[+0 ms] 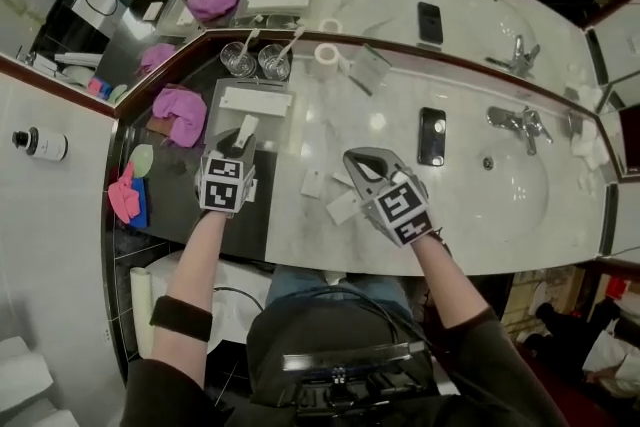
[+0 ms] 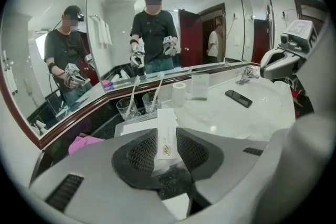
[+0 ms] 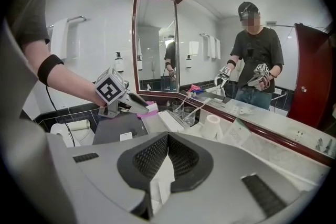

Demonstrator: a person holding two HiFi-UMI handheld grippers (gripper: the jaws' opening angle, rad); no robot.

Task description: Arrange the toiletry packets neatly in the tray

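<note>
My left gripper [image 1: 235, 145] hovers over the near end of the grey tray [image 1: 216, 115], shut on a narrow white toiletry packet [image 2: 167, 136] that stands up between its pads. One flat white packet [image 1: 256, 100] lies across the tray's far part. My right gripper [image 1: 358, 163] is raised over the marble counter to the right of the tray, shut on another white packet [image 3: 161, 180] that hangs down between its jaws. A loose white packet [image 1: 313, 183] lies on the counter between the two grippers. In the right gripper view the left gripper [image 3: 126, 101] shows at the left.
Two glasses [image 1: 257, 61] with toothbrushes and a toilet roll [image 1: 327, 54] stand behind the tray, beside a leaning card [image 1: 368, 67]. A pink cloth [image 1: 180, 112] lies left of the tray. A black phone [image 1: 432, 136], the tap [image 1: 515, 122] and the basin [image 1: 525, 190] are to the right. A mirror backs the counter.
</note>
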